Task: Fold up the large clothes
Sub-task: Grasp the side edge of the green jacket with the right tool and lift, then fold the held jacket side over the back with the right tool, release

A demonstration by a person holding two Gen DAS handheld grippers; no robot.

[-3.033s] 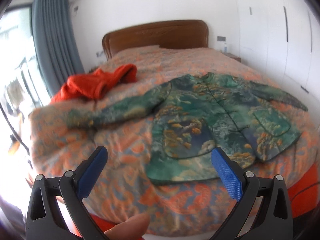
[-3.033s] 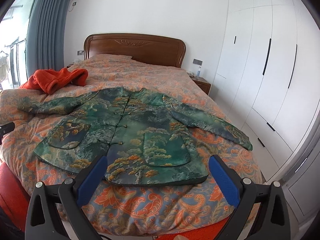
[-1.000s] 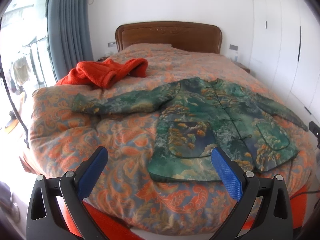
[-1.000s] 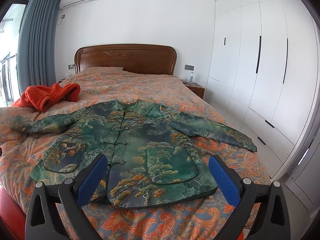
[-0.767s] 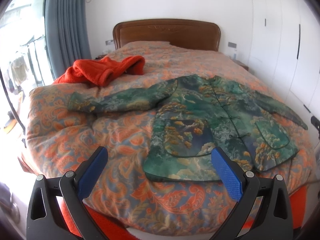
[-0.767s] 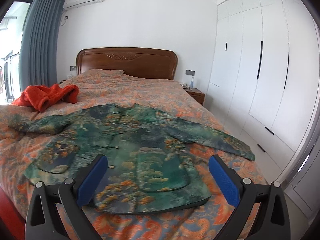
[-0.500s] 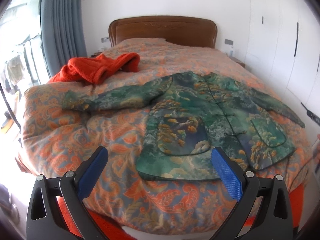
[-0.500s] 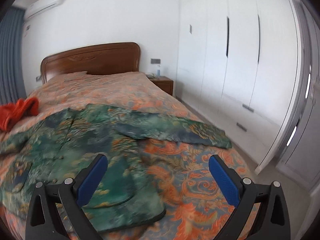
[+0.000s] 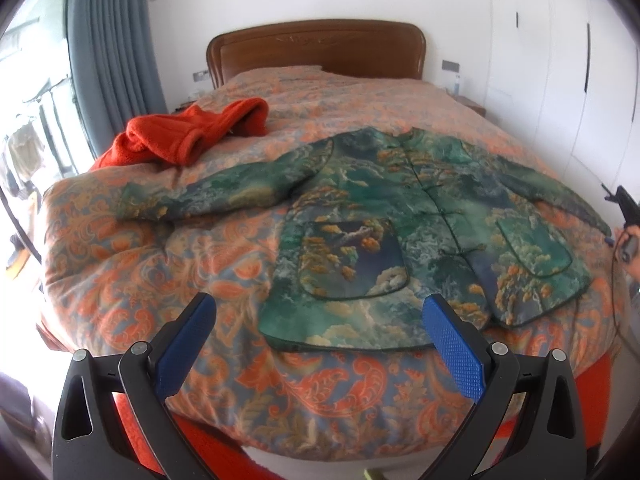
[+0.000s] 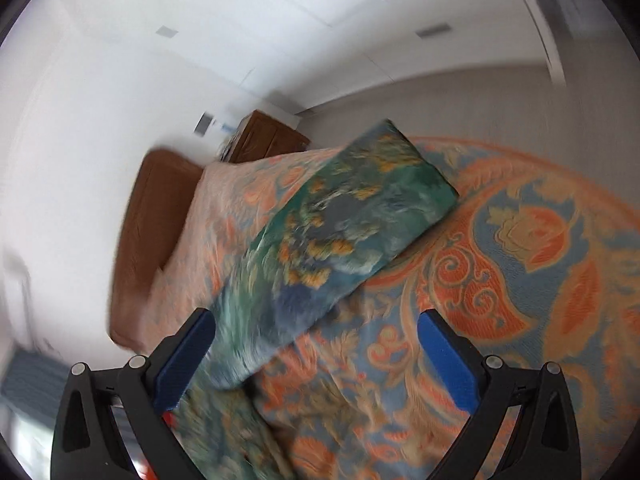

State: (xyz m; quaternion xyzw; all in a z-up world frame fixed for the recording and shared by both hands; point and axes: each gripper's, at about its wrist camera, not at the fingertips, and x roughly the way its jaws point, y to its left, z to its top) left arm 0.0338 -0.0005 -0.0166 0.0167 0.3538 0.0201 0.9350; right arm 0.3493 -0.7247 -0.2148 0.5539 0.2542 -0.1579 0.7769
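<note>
A green padded jacket (image 9: 420,216) with gold tree print lies face up on the bed, sleeves spread to both sides. My left gripper (image 9: 320,316) hovers open at the foot of the bed, just short of the jacket's left hem, holding nothing. In the right wrist view the picture is tilted and blurred. The jacket's right sleeve (image 10: 352,216) runs from the cuff down toward the left finger (image 10: 188,352). My right gripper (image 10: 316,328) is open close over that sleeve. Whether a finger touches the cloth is unclear.
An orange fleece garment (image 9: 188,136) is heaped at the bed's back left. The floral orange bedspread (image 9: 132,264) covers the bed up to a wooden headboard (image 9: 316,48). A hand (image 9: 629,240) shows at the right bed edge. White wardrobes (image 9: 560,80) stand right, a grey curtain (image 9: 108,52) left.
My right gripper has swung right, rolled over and dropped close to the jacket's right sleeve. My left gripper has moved slightly nearer the hem. Both stay open.
</note>
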